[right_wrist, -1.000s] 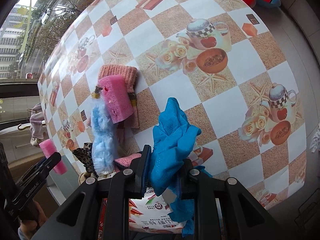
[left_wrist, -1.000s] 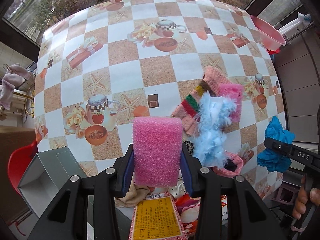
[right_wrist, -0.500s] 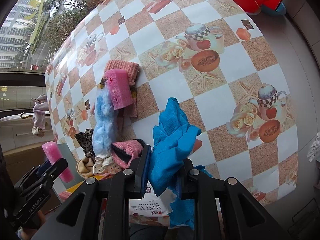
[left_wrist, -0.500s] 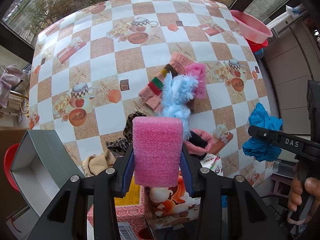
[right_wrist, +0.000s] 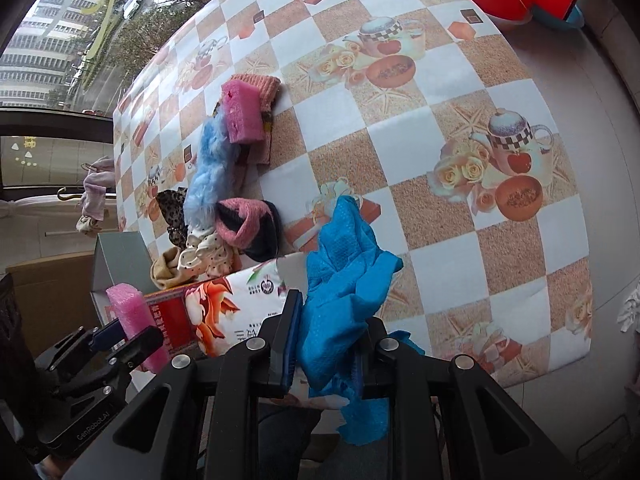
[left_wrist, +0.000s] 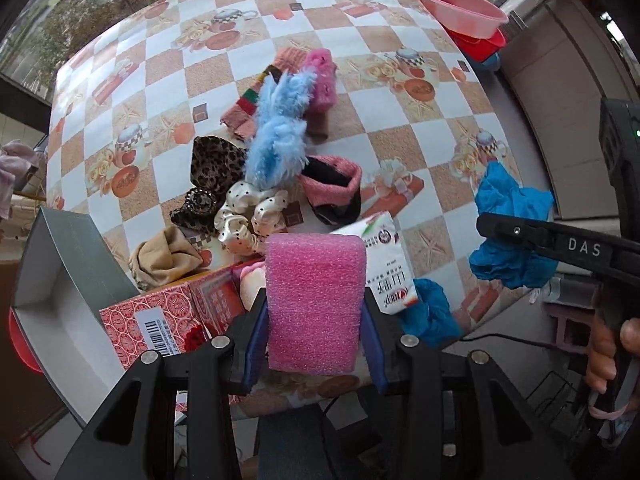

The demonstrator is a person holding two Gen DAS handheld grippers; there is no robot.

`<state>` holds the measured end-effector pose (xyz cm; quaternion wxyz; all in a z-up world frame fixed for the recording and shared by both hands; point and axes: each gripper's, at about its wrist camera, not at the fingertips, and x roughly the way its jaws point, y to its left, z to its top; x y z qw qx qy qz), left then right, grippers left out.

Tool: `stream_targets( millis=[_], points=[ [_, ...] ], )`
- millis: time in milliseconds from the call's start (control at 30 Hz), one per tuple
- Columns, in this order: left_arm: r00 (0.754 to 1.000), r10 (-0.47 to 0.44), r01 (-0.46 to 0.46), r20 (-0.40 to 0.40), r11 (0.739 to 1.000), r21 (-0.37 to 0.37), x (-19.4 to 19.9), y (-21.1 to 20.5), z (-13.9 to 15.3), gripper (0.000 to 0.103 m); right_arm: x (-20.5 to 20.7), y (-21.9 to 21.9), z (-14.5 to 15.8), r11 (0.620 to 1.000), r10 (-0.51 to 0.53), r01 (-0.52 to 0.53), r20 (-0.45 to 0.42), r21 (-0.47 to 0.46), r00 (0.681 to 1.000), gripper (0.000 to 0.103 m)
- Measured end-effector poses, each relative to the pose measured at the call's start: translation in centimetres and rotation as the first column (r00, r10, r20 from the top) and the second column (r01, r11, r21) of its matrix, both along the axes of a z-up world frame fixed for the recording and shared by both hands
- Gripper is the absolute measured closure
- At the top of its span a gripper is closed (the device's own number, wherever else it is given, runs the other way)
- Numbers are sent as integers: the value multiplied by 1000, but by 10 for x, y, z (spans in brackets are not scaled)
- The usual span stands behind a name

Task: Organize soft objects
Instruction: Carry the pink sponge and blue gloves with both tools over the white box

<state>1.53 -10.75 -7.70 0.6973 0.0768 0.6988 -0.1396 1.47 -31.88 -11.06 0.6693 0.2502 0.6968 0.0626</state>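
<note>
A checkered tablecloth (left_wrist: pixel 168 52) with teapot prints covers the desk. Stacked pink and red basins (left_wrist: pixel 468 20) sit past its far corner. Trees (right_wrist: pixel 160 20) show outside the window.

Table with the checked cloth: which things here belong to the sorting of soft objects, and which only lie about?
Belong:
pink foam block in left gripper
crumpled blue cloth in right gripper
fluffy light-blue toy
open grey box

Lie about:
stacked pink and red plastic basins
red printed carton
</note>
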Motion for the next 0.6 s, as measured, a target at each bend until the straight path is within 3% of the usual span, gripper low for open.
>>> stream_targets(
  millis=[300, 600],
  points=[
    [979, -202, 201, -12, 977, -76, -50, 3, -8, 58, -63, 31, 9, 997, -66, 66, -12, -49, 998, 80],
    [964, -266, 267, 24, 957, -109, -90, 52, -2, 58, -113, 87, 19, 996, -76, 74, -28, -57, 997, 80]
  ],
)
